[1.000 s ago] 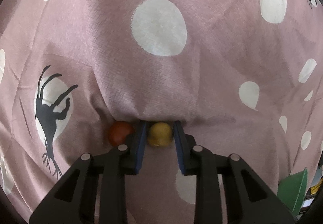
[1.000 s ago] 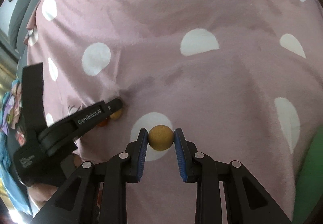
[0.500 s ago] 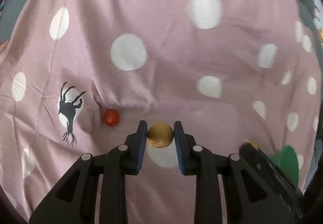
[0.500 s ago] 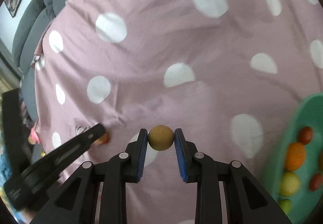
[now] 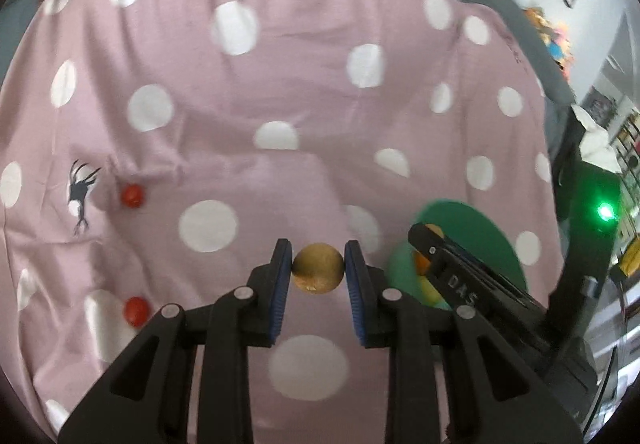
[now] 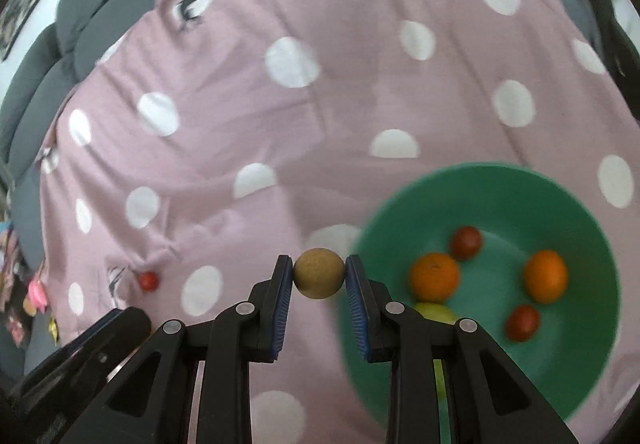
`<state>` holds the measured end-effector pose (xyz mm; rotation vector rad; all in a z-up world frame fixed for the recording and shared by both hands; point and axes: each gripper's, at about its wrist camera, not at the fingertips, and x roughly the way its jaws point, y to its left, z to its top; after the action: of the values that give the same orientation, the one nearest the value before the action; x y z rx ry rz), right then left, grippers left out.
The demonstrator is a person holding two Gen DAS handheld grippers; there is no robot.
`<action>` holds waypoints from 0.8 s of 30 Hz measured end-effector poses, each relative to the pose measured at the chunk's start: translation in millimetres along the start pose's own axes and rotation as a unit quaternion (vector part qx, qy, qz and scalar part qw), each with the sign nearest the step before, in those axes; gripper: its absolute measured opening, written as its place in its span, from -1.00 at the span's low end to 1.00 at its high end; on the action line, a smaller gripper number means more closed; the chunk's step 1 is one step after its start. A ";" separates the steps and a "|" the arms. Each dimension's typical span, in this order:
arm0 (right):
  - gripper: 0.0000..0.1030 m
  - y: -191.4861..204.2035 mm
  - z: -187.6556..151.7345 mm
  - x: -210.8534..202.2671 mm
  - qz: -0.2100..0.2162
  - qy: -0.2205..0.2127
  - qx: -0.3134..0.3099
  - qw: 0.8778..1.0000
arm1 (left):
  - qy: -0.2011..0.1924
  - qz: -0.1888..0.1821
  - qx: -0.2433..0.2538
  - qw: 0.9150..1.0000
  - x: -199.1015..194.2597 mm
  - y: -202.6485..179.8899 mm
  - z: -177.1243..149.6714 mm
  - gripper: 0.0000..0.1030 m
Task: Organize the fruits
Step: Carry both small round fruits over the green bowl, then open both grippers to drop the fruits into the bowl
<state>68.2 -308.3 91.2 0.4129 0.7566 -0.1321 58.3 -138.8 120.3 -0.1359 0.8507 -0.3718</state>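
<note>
My left gripper [image 5: 318, 273] is shut on a round tan fruit [image 5: 318, 272] and holds it above the pink dotted cloth [image 5: 280, 92]. My right gripper [image 6: 319, 273] is shut on another tan fruit [image 6: 319, 273], just left of the green bowl [image 6: 576, 204]. The bowl holds two oranges [image 6: 434, 277], two dark red fruits [image 6: 466, 242] and a yellow-green fruit [image 6: 434, 312]. In the left wrist view the bowl [image 5: 468, 228] sits to the right, partly hidden by the right gripper's body [image 5: 452, 264]. Two small red fruits [image 5: 132, 195] [image 5: 136, 310] lie on the cloth at left.
A grey sofa [image 6: 92, 24] rims the cloth at the back. One red fruit [image 6: 149, 280] lies on the cloth left of my right gripper. Cluttered shelves and a green light [image 5: 605, 211] are at the far right.
Both grippers have lifted off the cloth with their tan fruits and moved right toward the green bowl, which now fills the right of the right wrist view.
</note>
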 end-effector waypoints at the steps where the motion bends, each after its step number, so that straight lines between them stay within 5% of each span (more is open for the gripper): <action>1: -0.42 -7.5 1.0 -3.2 -0.007 -0.004 0.010 1.000 | -0.001 0.002 0.006 1.000 0.5 -6.2 -1.1 -0.48; 13: -0.42 -91.8 -0.9 -36.4 -0.090 -0.033 0.100 0.990 | 0.044 -0.053 0.070 0.995 40.1 -74.8 -14.2 -0.48; 24: -0.42 -112.7 -2.8 -41.8 -0.119 -0.027 0.124 0.985 | 0.067 -0.086 0.092 0.990 61.3 -105.0 -26.0 -0.48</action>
<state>6.6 -411.2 82.6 0.5524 0.7356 -0.4631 47.5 -258.3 87.6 -0.0122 0.9352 -0.6248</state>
